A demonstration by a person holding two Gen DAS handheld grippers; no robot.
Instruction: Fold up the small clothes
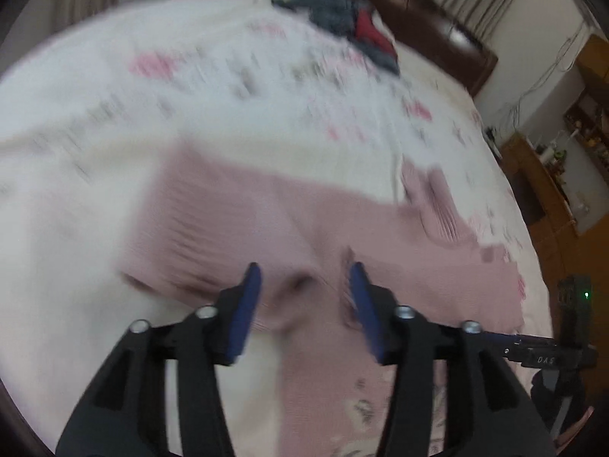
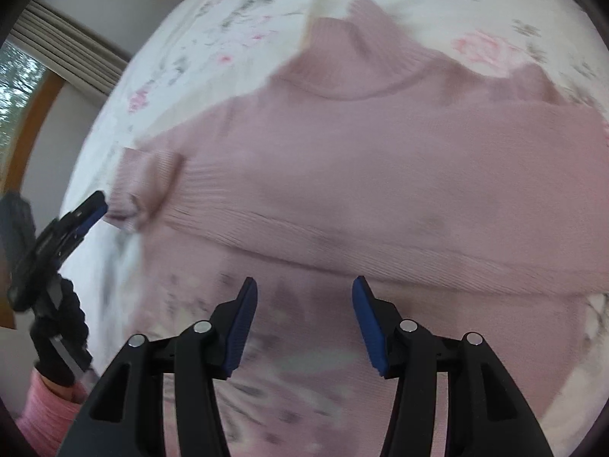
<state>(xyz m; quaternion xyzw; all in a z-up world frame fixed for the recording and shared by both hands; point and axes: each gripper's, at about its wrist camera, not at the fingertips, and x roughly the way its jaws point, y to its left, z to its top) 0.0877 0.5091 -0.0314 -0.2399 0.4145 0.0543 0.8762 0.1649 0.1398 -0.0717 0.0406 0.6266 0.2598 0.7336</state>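
A pink knitted turtleneck sweater (image 1: 243,221) lies spread on a floral bed sheet (image 1: 190,87). Both views are motion-blurred. In the left wrist view my left gripper (image 1: 304,270) hovers open just over the sweater's near edge, with nothing between its blue pads. In the right wrist view the sweater (image 2: 380,160) fills the middle, with its collar (image 2: 342,57) at the far side and a ribbed cuff (image 2: 148,182) at the left. My right gripper (image 2: 303,282) hangs open above the sweater's near part. The left gripper (image 2: 89,209) appears there too, just left of the cuff.
Dark blue and red clothes (image 1: 342,19) are piled at the far end of the bed by a dark headboard (image 1: 449,26). Wooden furniture (image 1: 533,175) stands along the bed's right side. A person's black glove (image 2: 64,327) and pink sleeve (image 2: 42,415) show at lower left.
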